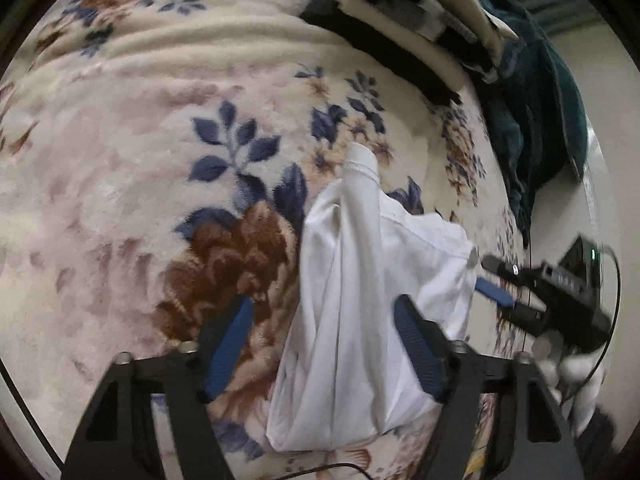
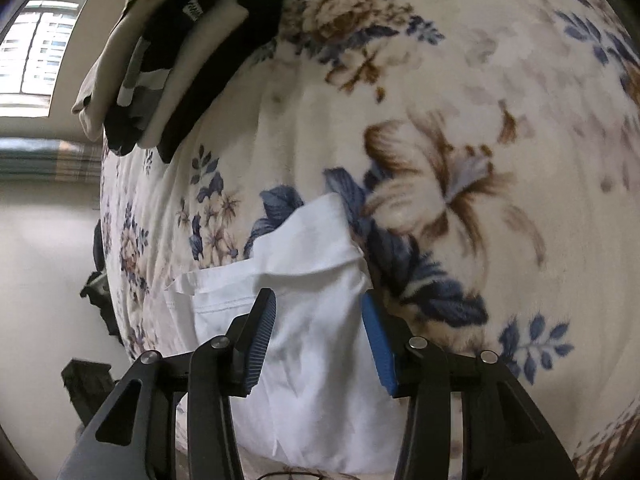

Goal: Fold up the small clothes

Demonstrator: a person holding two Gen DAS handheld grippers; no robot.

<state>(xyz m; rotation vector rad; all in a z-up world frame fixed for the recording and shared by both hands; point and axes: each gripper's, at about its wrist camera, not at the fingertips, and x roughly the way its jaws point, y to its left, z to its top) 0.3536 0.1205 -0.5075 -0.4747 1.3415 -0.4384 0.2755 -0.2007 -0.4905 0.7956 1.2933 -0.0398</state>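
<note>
Nearest, left gripper (image 1: 324,344): blue-padded fingers (image 1: 228,344) spread wide, holding nothing. White garment (image 1: 352,312) lies bunched between them on the blanket (image 1: 120,180); right pad sits against or over its edge, contact unclear. Left pad is over the brown flower print, apart from the cloth.

Garment in the left view: long axis runs from the near edge away from the gripper. Broad, rumpled end is near; it narrows to a rolled, hemmed tip pointing away and slightly right. A flap spreads off to the right side.

Right gripper (image 1: 500,286), seen from the left view: at the garment's right edge, blue pad beside the flap. Blurred; whether it touches cannot be told from there.

Right view: right gripper (image 2: 318,340) fingers (image 2: 378,344) parted about halfway, nothing pinched. Garment (image 2: 320,320) fills the gap between and beyond them. Here its near end is wide and creased; a folded point reaches away and slightly right, ending by a blue leaf print. A hemmed corner sticks out to the left.

Farther: blanket is cream plush with blue leaves and brown flowers, ridged in soft folds.

Far edge: pile (image 1: 404,20) of folded clothes, black, white and beige, well apart from the garment. Same pile (image 2: 172,60) shows top left in the right view. Dark teal cloth (image 1: 532,112) heaped beside it. Window (image 2: 36,52) beyond, bright.
</note>
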